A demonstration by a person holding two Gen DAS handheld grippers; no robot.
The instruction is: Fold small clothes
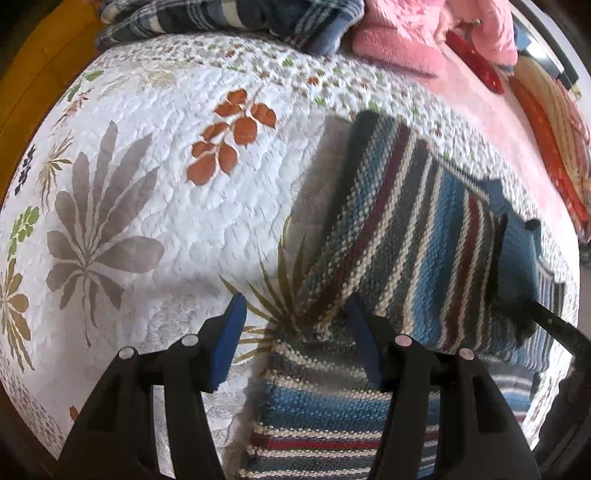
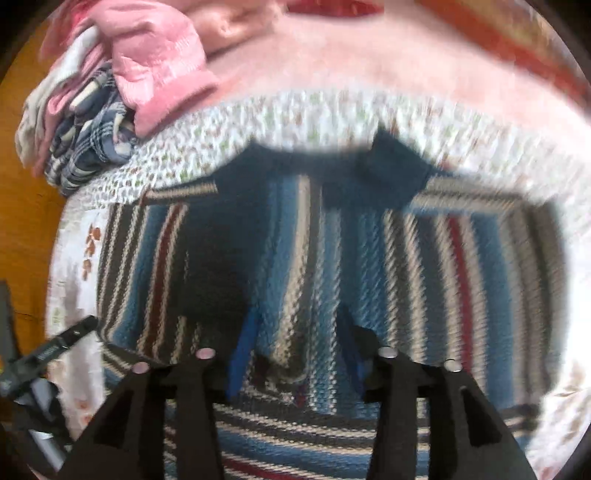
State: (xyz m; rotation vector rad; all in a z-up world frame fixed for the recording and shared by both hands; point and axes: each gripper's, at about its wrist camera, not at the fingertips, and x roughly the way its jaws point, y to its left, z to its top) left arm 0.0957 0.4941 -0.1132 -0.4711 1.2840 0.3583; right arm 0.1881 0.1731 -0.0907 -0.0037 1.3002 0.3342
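A knit sweater (image 1: pixel 406 221) striped in blue, white, grey and dark red lies on a white quilt (image 1: pixel 166 203) printed with leaves. Its upper layer is raised and throws a shadow on the quilt; a lower layer lies flat beneath. My left gripper (image 1: pixel 297 334) is open at the raised layer's near corner, with nothing between its blue pads. In the blurred right wrist view, my right gripper (image 2: pixel 297 350) pinches a bunched ridge of the sweater (image 2: pixel 424 277). A dark part of the right tool (image 1: pixel 557 326) shows at the sweater's right edge.
A pile of clothes sits at the quilt's far edge: a blue plaid piece (image 1: pixel 221 18) and a pink fleece piece (image 1: pixel 406 33), seen again as plaid (image 2: pixel 88 140) and pink (image 2: pixel 159 62). A pink blanket (image 1: pixel 491 122) and orange-red fabric (image 1: pixel 546 140) lie beyond. Wooden floor (image 1: pixel 33 74) shows left.
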